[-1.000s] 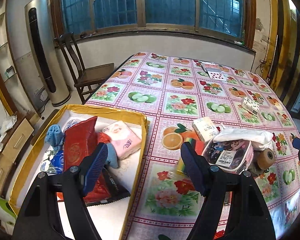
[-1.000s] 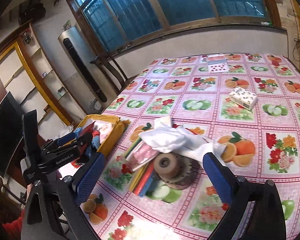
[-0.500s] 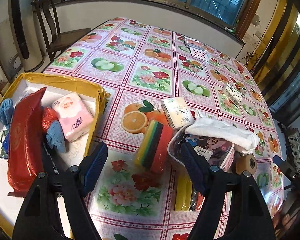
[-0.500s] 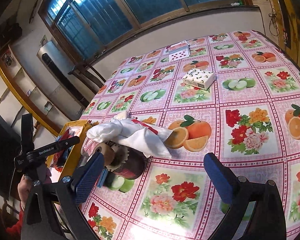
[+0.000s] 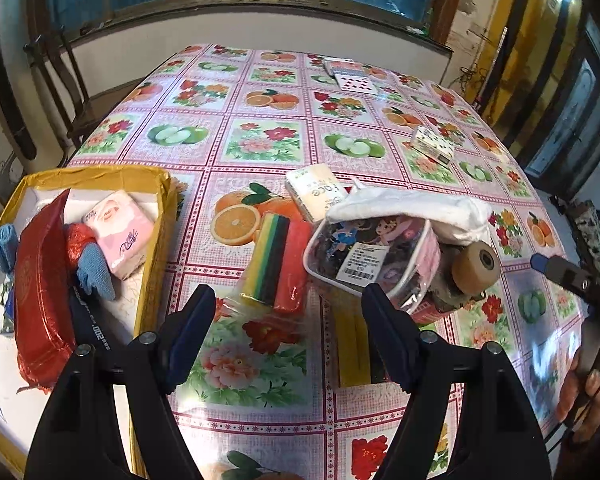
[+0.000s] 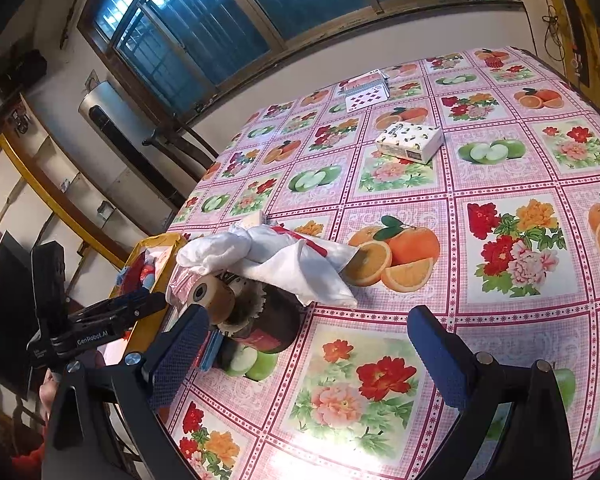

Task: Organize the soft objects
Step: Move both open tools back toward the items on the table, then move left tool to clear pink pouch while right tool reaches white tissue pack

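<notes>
Presently, left gripper (image 5: pixel 288 328): jaws spread wide, nothing held, poised above the cloth-covered table (image 5: pixel 268 136) just short of the sponge pack
Right gripper (image 6: pixel 308 344): jaws likewise wide and empty, held near the pile from the other side
Sponge pack (image 5: pixel 274 260): striped yellow, green, black and red block in clear wrap, lying flat between the box and the pouch; judged the nearest soft thing to be taken
Pouch (image 5: pixel 372 256): clear plastic with cartoon print and a barcode label, leaning on the tape roll (image 5: pixel 476 262)
Towel (image 6: pixel 276 260): white, crumpled, draped over the pouch and roll
Box (image 5: pixel 156 208): yellow-rimmed, at the table's left edge, already holding a pink tissue pack (image 5: pixel 120 234), blue cloth and a red bag
Risk: slick wrap may slip from the pads if only the film is pinched; the pouch touching the pack may be dragged or toppled, and the towel pulled off with it
</notes>
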Tool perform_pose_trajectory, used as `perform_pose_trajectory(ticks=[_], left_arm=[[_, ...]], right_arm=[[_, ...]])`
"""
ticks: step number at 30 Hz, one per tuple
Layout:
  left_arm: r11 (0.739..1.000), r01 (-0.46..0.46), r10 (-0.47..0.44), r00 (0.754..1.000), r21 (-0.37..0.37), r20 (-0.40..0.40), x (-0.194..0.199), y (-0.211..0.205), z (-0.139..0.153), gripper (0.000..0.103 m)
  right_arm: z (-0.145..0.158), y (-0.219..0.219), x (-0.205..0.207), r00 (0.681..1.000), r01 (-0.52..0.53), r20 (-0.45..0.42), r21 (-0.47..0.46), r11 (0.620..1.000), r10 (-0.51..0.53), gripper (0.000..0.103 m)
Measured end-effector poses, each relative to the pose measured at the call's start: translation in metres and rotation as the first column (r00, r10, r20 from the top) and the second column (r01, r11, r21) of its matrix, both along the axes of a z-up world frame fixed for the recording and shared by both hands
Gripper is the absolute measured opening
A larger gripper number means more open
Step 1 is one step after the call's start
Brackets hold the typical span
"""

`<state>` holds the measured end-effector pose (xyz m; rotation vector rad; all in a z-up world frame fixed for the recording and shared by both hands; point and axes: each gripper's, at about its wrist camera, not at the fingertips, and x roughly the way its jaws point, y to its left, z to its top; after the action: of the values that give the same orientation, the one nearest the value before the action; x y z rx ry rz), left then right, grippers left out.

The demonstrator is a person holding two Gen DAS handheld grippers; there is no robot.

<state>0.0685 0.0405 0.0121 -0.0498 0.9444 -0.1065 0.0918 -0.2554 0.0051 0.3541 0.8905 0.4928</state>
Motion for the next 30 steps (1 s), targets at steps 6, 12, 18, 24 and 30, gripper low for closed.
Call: perform_pose_trajectory(ticks=[6,12,18,24,30], left_arm=[[0.981,0.170,-0.178,0.981,0.097,0.071,-0.016,-0.025,-0.003,0.075],[0.962,0.230,-0.247,0.963,0.144,0.108,-0.016,-0.034,-0.006,0.075],[0.915,0.367,-0.385,0.919,0.166,0.089,-0.009,-0.054,-0.015,0.075],[0.904,0.407,-0.417,0.906,0.129,0.069,0.008,-0.058,-0.020,0.076],[0.893,0.420,-0.434,0.899,0.161,0.062,0.011,-0.055,-0.018,0.076]], right_arm=[[-0.006,-0.003,0.001,1.000,0.008,-0.014,0.008,1.000,-0.008,0.101],[-0.015,-0.005,0.006,0.999,0.013,-0.052,0.042,0.999,-0.011,0.101],[-0.017,-0.001,0.008,0.998,0.006,-0.057,0.046,0.999,-0.003,0.101],[-0.019,0.003,0.014,0.999,0.003,-0.048,0.042,0.999,-0.001,0.101],[-0.021,-0.001,0.029,0.998,0.018,-0.063,0.048,0.999,-0.015,0.101]])
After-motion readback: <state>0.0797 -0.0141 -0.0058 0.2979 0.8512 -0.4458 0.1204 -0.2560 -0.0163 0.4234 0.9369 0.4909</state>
